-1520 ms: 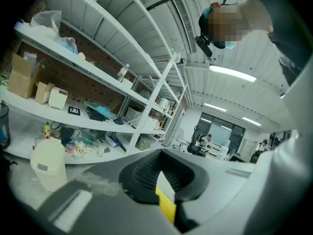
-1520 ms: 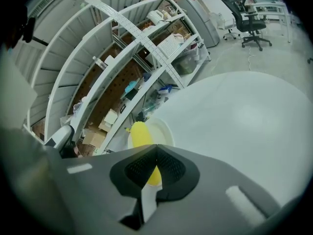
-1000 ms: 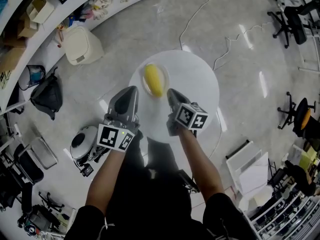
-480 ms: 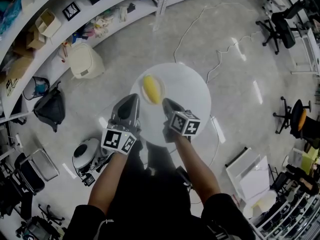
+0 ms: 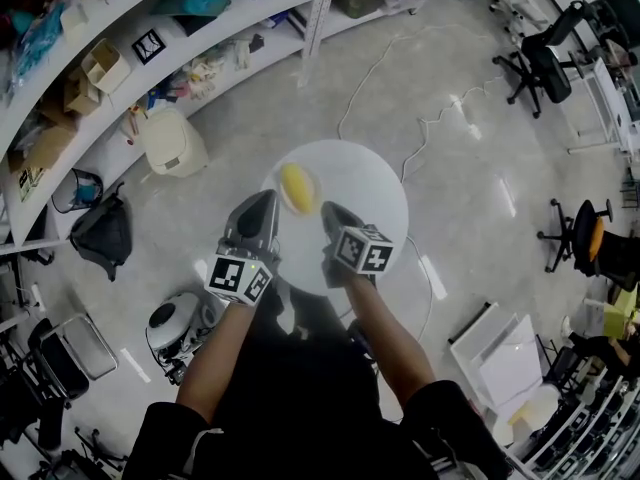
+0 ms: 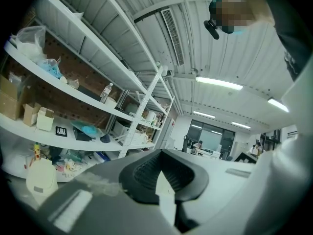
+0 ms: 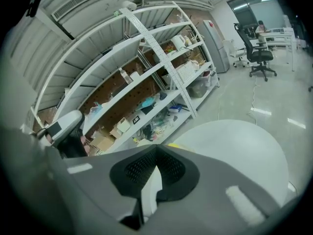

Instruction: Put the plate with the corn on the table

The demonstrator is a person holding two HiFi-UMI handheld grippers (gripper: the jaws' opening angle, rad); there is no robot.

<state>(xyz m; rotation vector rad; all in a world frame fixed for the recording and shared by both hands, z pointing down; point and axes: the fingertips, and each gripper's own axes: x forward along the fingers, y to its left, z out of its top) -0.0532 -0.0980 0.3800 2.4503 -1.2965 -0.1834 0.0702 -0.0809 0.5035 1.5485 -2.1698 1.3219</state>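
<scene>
- Head view: left claw (image 5: pixel 264 202) and right claw (image 5: pixel 327 211) flank the plate (image 5: pixel 282 182) of corn (image 5: pixel 297 188) over the bench (image 5: pixel 370 200).
- Both claws narrowly closed, clamping plate rim.

corn (image 7: pixel 173 145) mostly hidden behind right tool (image 7: pixel 155 173), plate (image 5: pixel 282 194) too small to make out, desk (image 5: pixel 370 198) near edge under arms (image 5: pixel 385 338)

White shelving (image 5: pixel 290 18) is curving along the wall, the glossy grey floor (image 5: pixel 480 258) is reflecting light, ceiling lamps (image 6: pixel 219 83) are glowing, and black office chairs (image 5: pixel 540 63) are standing nearby.
</scene>
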